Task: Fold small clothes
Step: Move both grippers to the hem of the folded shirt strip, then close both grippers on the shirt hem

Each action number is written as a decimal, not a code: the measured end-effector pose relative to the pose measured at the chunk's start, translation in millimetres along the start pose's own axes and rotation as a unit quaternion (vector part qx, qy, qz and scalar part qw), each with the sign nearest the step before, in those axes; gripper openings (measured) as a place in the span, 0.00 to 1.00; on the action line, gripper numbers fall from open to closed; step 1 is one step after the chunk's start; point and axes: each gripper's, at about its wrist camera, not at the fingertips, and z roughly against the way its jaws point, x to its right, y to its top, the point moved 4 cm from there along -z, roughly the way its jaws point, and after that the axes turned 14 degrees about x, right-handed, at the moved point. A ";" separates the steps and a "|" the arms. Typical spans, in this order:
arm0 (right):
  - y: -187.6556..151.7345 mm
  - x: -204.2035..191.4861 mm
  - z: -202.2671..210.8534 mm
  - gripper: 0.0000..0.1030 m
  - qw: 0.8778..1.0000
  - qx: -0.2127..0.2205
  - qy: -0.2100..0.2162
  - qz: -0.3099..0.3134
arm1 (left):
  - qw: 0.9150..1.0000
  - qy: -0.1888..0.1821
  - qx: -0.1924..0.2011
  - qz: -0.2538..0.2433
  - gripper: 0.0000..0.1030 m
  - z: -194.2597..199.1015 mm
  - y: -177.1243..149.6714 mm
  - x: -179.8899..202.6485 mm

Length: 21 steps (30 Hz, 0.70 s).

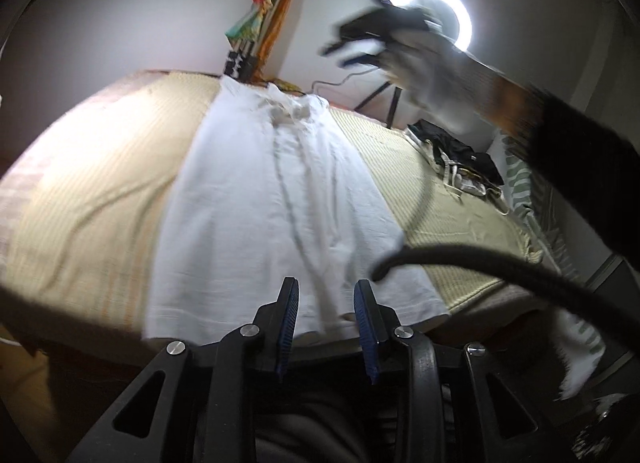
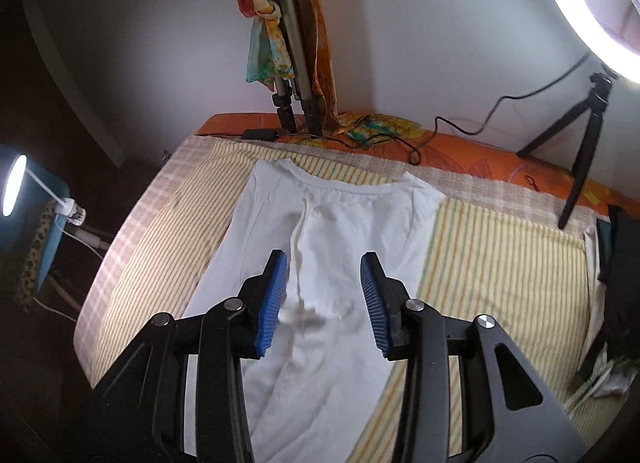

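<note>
A white T-shirt (image 1: 272, 199) lies flat on the striped yellow bedspread (image 1: 88, 183), sides folded in so it forms a long strip, collar at the far end. My left gripper (image 1: 327, 295) is open and empty, low at the shirt's near hem. In the right wrist view the same shirt (image 2: 332, 231) lies lengthwise, and my right gripper (image 2: 324, 267) is open and empty above its middle. The right gripper also shows in the left wrist view (image 1: 360, 43), blurred and raised high at the upper right.
A pile of dark and striped clothes (image 1: 460, 163) lies on the right of the bed. A large tripod with scarves (image 2: 288, 63) stands at the far edge, a small tripod (image 2: 580, 151) with a ring light (image 2: 592, 23) at the right. A black cable (image 1: 500, 263) crosses near the left gripper.
</note>
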 end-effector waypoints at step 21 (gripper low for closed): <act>-278.7 -32.2 141.0 0.39 0.980 -0.111 0.119 -0.112 | 0.994 0.067 -0.060 0.060 0.44 10.1 -4.1 -80.4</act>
